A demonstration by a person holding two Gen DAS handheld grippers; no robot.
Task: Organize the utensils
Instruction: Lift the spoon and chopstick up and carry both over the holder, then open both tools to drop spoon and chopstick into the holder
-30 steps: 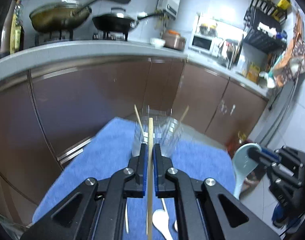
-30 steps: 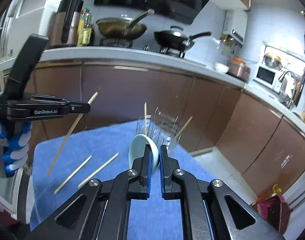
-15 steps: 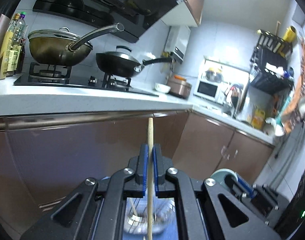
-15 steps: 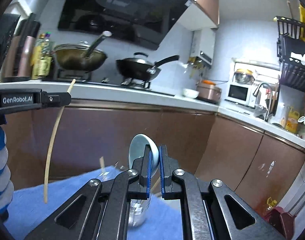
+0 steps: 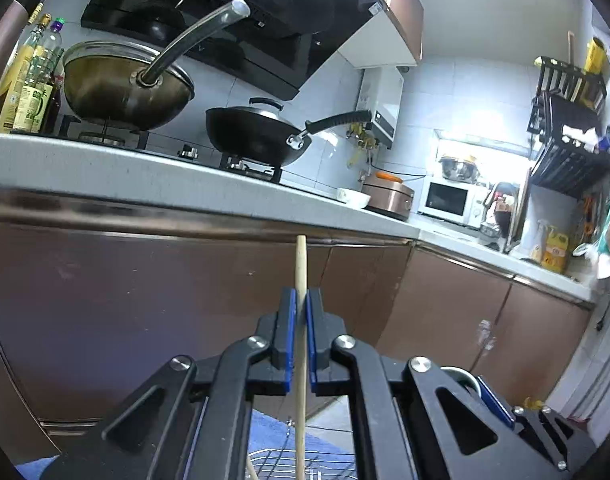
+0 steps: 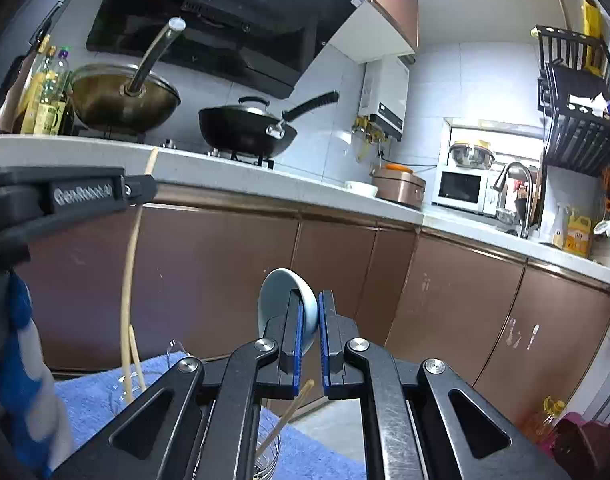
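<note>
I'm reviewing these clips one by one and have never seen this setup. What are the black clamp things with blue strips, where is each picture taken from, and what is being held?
There is no robot here. A person holds a pair of hand-operated tongs in each hand, and a wide-angle camera on each looks forward along its two fingers, so each picture shows its own tongs from behind.

In the left wrist view, the left tongs are shut on a wooden chopstick standing upright between the blue pads.

In the right wrist view, the right tongs are shut on a pale blue ceramic spoon, bowl end up. The left tongs also show at this picture's left edge, chopstick hanging down.

Below both lies a blue cloth with a wire utensil holder on it, a few chopsticks already in it.

Behind are brown cabinets and a counter with two woks.
</note>
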